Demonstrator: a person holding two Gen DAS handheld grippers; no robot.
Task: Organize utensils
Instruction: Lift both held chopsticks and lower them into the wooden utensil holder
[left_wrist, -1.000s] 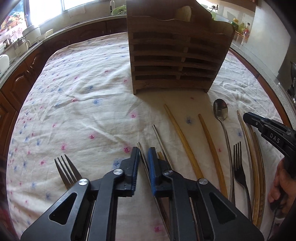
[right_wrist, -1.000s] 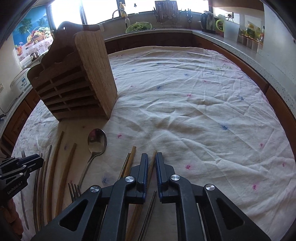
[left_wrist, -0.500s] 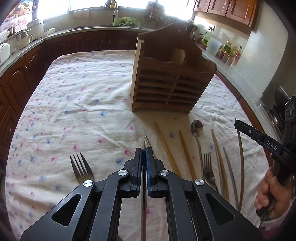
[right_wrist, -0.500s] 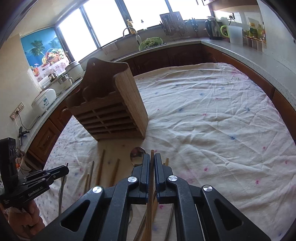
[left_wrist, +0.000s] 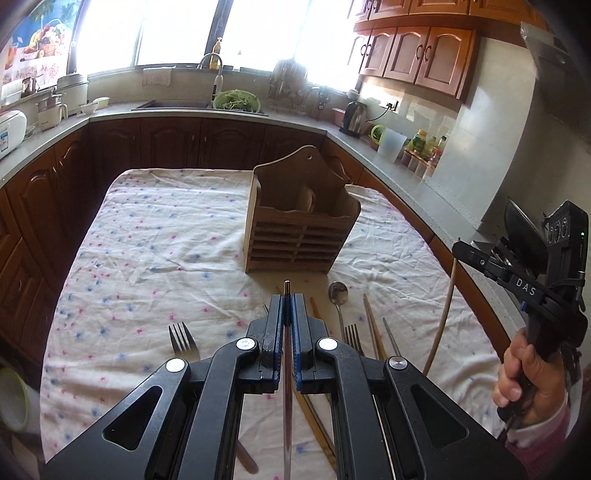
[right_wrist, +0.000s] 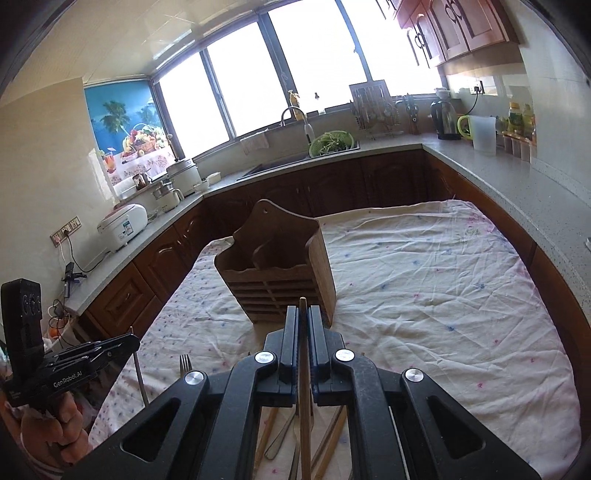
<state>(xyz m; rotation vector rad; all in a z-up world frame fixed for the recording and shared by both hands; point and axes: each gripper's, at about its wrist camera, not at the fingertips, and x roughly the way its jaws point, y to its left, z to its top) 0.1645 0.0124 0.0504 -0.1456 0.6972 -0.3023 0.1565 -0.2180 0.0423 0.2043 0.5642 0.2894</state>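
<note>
Above the cloth-covered table (left_wrist: 155, 236), left tongs (left_wrist: 288, 306) clamp a metal chopstick (left_wrist: 287, 354); right tongs (right_wrist: 303, 317) clamp a wooden chopstick (right_wrist: 303, 369). Both sticks are raised, near side of the wooden holder (left_wrist: 295, 236). Judgement: light, stiff; the metal one is likely slippery and may pivot (grip mid-shaft). Remaining utensils lie on the cloth: fork (left_wrist: 181, 338), spoon (left_wrist: 338, 293). Lower stick ends are hidden behind the tongs; holder compartments are hard to make out.
</note>
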